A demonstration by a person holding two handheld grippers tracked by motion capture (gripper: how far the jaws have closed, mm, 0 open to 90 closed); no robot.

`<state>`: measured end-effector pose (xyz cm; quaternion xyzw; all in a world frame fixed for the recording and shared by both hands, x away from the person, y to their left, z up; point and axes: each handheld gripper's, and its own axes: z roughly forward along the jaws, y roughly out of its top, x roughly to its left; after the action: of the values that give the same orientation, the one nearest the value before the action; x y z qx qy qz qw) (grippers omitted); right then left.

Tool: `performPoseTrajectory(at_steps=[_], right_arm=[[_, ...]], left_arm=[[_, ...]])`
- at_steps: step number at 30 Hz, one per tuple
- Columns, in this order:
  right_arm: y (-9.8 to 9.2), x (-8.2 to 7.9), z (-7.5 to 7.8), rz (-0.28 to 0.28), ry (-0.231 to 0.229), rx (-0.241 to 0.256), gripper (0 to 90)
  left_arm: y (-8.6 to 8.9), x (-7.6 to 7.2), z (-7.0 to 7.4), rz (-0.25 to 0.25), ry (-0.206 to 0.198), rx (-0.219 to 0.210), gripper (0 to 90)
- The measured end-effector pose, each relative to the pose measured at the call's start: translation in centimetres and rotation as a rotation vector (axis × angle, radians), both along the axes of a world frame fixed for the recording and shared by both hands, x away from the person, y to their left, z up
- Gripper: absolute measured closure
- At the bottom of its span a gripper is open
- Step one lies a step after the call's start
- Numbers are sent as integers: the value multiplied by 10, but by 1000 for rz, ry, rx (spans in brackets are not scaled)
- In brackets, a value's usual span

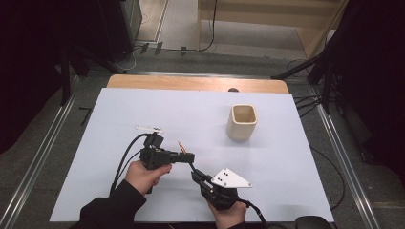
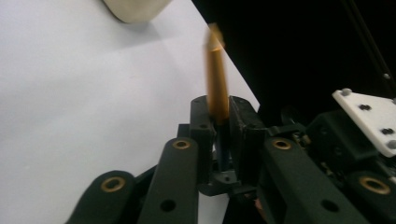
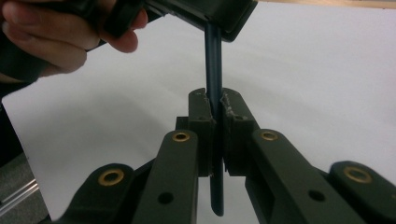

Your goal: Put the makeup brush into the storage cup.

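The white surface carries 2 things: a beige cup well beyond the fingers, and a small white piece just beyond the left-hand fingers.

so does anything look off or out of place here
Nothing is spilled or broken. One oddity: both the left hand-held gripper and the right hand-held gripper are shut on the same pen. A small white piece, perhaps its cap, lies loose, away from the cup.

No readable text, no labels, no brand marks, no numbers, no signs anywhere, plain white counter unmarked, beige cup unmarked, grey plate bearing only screw heads
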<state>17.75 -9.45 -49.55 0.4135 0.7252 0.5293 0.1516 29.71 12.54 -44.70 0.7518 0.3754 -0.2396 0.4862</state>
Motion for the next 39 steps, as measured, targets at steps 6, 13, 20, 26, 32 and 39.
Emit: performPoseTrajectory(at_steps=[6, 13, 20, 26, 32, 39], right_arm=[[1, 0, 1, 9, -8, -16, 843], [8, 1, 5, 36, -27, -70, 640], [-1, 8, 7, 55, 14, -35, 465], [-8, 18, 13, 133, 64, -45, 414], [-11, 29, 17, 206, 110, -29, 377], [-7, 45, 26, 292, 174, -95, 353]], left_arm=[[1, 1, 0, -12, 18, -5, 841], [1, 0, 2, -15, -4, 18, 840], [6, 3, 6, -8, -44, 61, 840], [9, 4, 9, -15, -74, 81, 840], [12, 4, 10, -19, -86, 97, 840], [17, 7, 13, -37, -92, 112, 839]])
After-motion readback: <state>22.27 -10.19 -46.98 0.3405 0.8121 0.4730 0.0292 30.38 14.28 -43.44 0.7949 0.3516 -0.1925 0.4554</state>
